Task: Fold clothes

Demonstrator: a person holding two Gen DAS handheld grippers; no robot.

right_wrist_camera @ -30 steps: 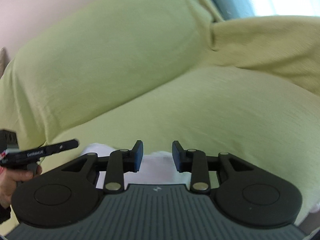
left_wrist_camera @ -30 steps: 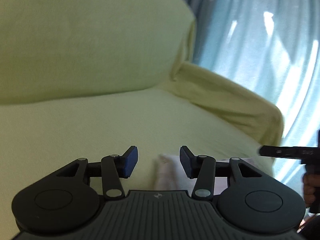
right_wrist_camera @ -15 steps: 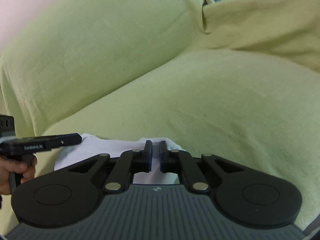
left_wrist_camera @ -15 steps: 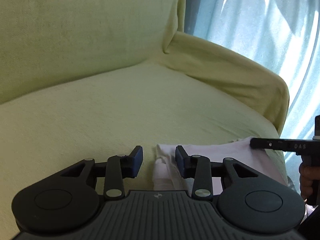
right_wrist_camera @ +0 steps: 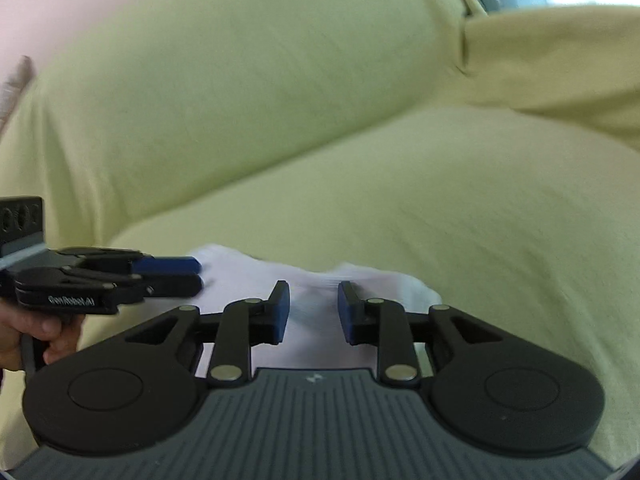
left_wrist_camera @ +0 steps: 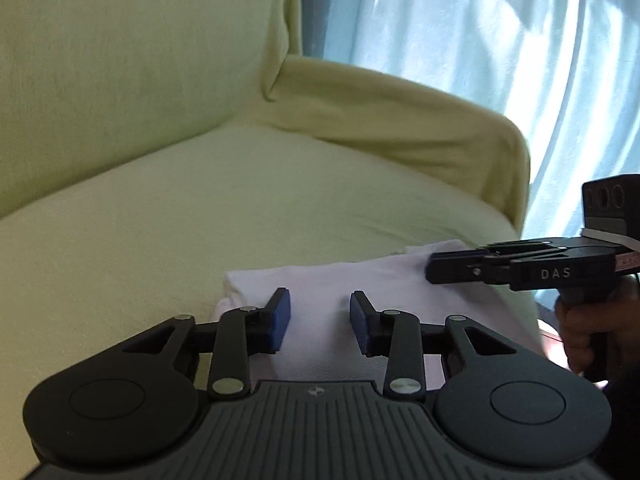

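— White garment (left_wrist_camera: 360,288): where is it seen?

— It is laid folded on the yellow-green sofa seat (left_wrist_camera: 200,208), in the lower middle of both wrist views, near the seat's front edge.

— And the claws?

— The left gripper (left_wrist_camera: 318,320) is held released above the cloth, nothing between its blue pads. The right gripper (right_wrist_camera: 310,306) is likewise spread, with white fabric seen past the gap. A pale blue curtain (left_wrist_camera: 500,40) is seen upper right.

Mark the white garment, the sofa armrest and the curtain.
white garment (left_wrist_camera: 320,280), left wrist view, flat middle.
sofa armrest (left_wrist_camera: 400,120), left wrist view, top.
curtain (left_wrist_camera: 480,32), left wrist view, folds.
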